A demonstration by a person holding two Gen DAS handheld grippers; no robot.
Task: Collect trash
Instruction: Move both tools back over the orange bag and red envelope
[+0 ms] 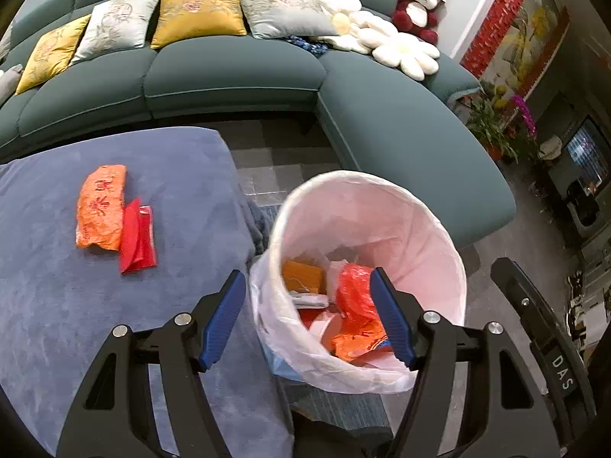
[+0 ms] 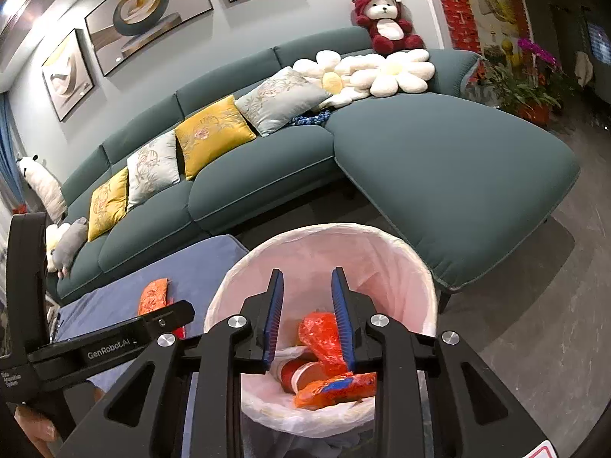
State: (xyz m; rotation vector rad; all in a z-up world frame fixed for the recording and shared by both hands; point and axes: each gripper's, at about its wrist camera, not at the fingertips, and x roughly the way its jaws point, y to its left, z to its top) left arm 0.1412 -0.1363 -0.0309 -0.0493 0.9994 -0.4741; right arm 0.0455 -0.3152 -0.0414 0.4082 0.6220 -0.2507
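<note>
A white-lined trash bin stands beside a blue-covered table; it holds orange and red wrappers. On the table lie an orange wrapper and a red packet. My left gripper is open and empty, straddling the bin's near rim. My right gripper is open over the bin, with orange wrappers lying in the bin below its fingers. The orange wrapper on the table also shows in the right wrist view.
A green sectional sofa with cushions and a red plush bear stands behind the table. Its chaise lies close to the bin's right. The other gripper's body is at the right. Potted plants stand far right.
</note>
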